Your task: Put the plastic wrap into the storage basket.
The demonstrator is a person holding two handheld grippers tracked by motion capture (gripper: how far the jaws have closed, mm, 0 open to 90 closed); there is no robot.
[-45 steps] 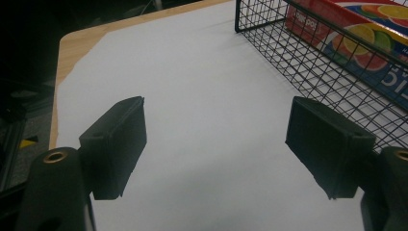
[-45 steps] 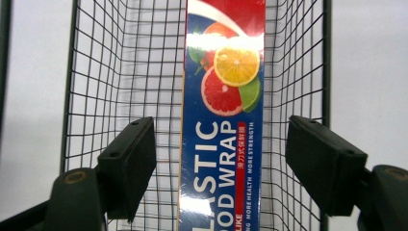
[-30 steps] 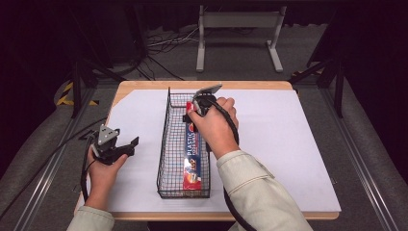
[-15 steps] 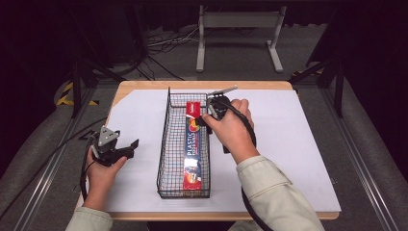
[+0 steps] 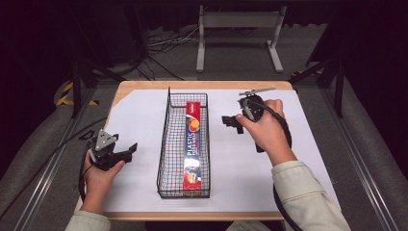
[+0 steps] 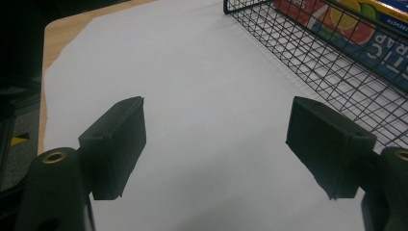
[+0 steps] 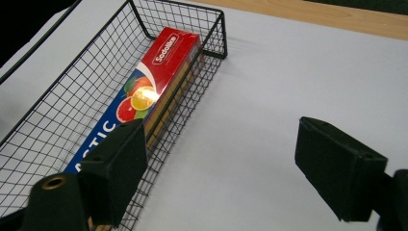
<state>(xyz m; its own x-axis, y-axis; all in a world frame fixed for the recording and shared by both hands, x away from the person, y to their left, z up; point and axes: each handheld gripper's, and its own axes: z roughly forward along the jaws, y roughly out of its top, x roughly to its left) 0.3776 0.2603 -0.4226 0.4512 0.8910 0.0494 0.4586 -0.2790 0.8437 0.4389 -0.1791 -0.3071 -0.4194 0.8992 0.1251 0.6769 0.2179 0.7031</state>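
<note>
Long red-and-blue cardboard box of plastic wrap (image 5: 193, 144) lies flat inside the black wire mesh basket (image 5: 165, 144), lengthwise, red end toward the far rim. It sits along the basket's right side and nothing is touching it.

R gripper (image 5: 230, 120) is now off to the right of the basket, over the white paper sheet (image 5: 144, 115) covering the wooden bench (image 5: 144, 85). A sec ago the R hand (image 5: 264, 130) was right over the basket's far end, on top of the box; half a sec ago it was already sliding right. Now it is fully clear of the wire rim. Fingers (image 7: 118, 163) stand wide apart with nothing between them — the right gripper view shows bare paper in the gap, with the basket and box off to the side.

L gripper (image 5: 126, 151) hasn't moved across the three high views: it is parked near the bench's left front, pointing toward the basket but well apart from it. Its fingers (image 6: 120, 139) are apart too, empty, with paper under them and the basket's mesh wall at the upper right.

Read: box has been let go and the R hand is backing out, so the placement into the basket looks done. Judging from the layout, what's left is just the retreat to a rest pose — no regrasp seems needed, since the box sits level and fully within the rim.
</note>
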